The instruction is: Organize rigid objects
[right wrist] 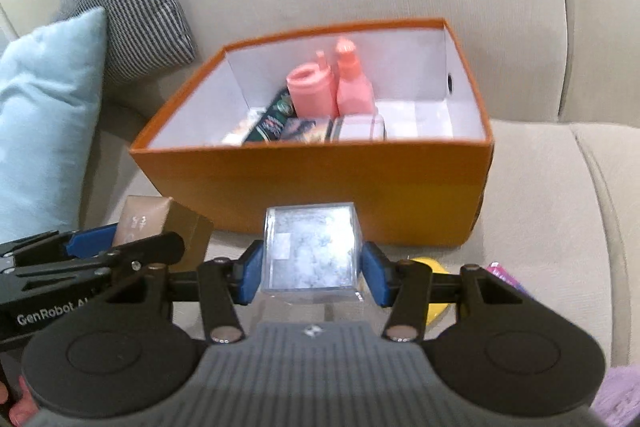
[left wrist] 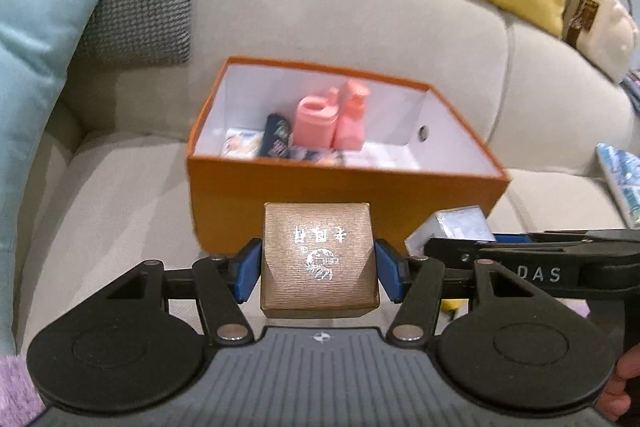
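Left gripper (left wrist: 319,269) clamps bronze box (left wrist: 319,263); right gripper (right wrist: 312,269) clamps clear cube (right wrist: 312,249); both before orange box (right wrist: 320,183).

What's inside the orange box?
In the orange box: two pink bottles standing at the back, with small colourful packets lying in front. The near wall hides the floor closest to us.
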Motion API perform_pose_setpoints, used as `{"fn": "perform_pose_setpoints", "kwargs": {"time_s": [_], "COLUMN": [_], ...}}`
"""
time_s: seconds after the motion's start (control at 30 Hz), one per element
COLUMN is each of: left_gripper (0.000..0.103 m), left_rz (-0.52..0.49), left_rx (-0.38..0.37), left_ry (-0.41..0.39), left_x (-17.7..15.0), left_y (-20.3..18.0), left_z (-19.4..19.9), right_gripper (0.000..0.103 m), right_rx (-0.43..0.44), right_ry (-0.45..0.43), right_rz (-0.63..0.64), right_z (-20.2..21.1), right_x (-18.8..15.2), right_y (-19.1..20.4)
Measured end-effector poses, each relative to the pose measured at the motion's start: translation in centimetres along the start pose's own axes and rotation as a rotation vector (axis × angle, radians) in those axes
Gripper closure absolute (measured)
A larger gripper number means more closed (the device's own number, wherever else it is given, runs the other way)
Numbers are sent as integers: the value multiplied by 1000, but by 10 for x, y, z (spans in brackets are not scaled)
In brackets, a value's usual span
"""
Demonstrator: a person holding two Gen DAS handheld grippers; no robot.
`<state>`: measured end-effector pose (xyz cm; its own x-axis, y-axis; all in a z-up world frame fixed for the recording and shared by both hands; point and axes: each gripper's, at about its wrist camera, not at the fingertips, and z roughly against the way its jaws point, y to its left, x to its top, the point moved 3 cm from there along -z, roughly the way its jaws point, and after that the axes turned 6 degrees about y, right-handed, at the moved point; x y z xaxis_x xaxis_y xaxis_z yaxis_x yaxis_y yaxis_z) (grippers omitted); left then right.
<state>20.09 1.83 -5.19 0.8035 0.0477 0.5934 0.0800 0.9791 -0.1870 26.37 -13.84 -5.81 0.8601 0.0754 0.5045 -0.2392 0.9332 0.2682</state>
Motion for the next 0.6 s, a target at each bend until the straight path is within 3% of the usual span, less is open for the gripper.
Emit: {"fn": "perform_pose_setpoints", "kwargs": {"time_s": [0.3, 0.43, 0.6], "left_gripper": [35, 35, 35], "left_rz": [-68, -88, -112], "left_rx": [-55, -84, -114], "left_ry": [-39, -24, 32], "left_x": [59, 88, 113], "left_y": [-21, -23, -27], "left_z": [11, -4, -40], "right_gripper": [50, 50, 50], "right_rx": [19, 24, -35], "right_ry": [-71, -67, -65], "right_rz": [82, 81, 81], "right_z": [31, 25, 7], "right_x": [54, 86, 115], "right_y": [-1, -12, -32]}}
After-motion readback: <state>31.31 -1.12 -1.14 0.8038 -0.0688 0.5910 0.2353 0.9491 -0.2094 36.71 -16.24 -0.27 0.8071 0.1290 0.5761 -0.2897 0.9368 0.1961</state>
